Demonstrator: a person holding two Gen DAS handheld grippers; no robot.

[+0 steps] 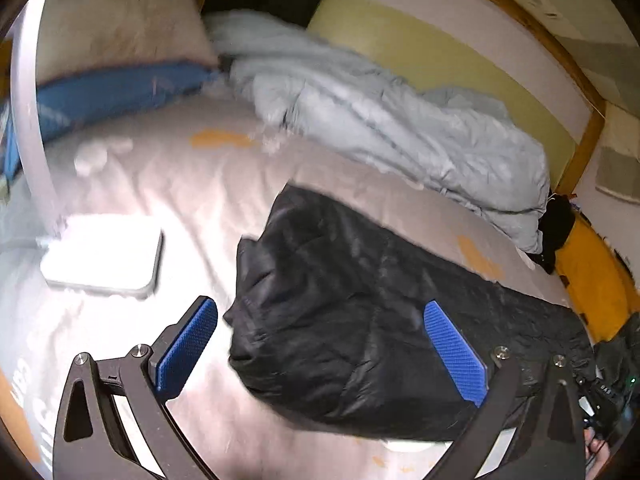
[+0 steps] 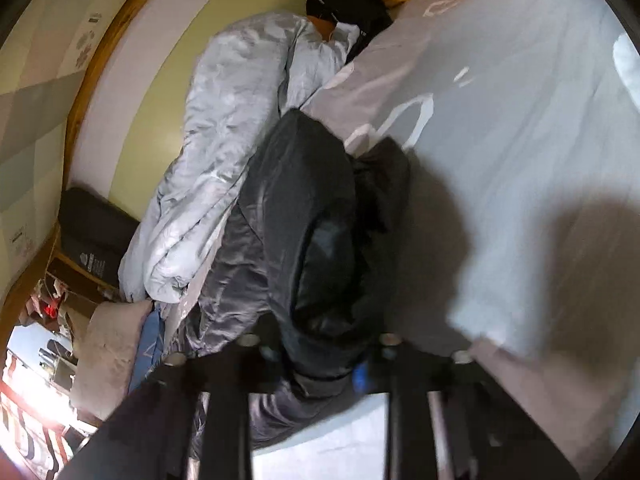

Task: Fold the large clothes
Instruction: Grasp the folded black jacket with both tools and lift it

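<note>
A black, shiny padded jacket [image 1: 360,300] lies crumpled on the pale bed sheet [image 1: 192,200]. My left gripper [image 1: 320,346] hovers just in front of it, open wide. Its blue pads [image 1: 188,348] stand on either side of the jacket's near end and touch nothing. In the right wrist view the same jacket [image 2: 304,208] rises bunched up from my right gripper [image 2: 320,372]. That gripper's jaws stand close together with a fold of black fabric pinched between them. Only a sliver of one blue pad [image 2: 360,376] shows; the rest is hidden by cloth.
A rumpled grey-blue duvet [image 1: 380,120] lies along the far side against the yellow-and-white wall and wooden bed frame [image 1: 584,144]. A white flat box [image 1: 104,256] sits on the sheet at left, with pillows [image 1: 120,28] behind it. Yellow cloth [image 1: 592,280] lies at right.
</note>
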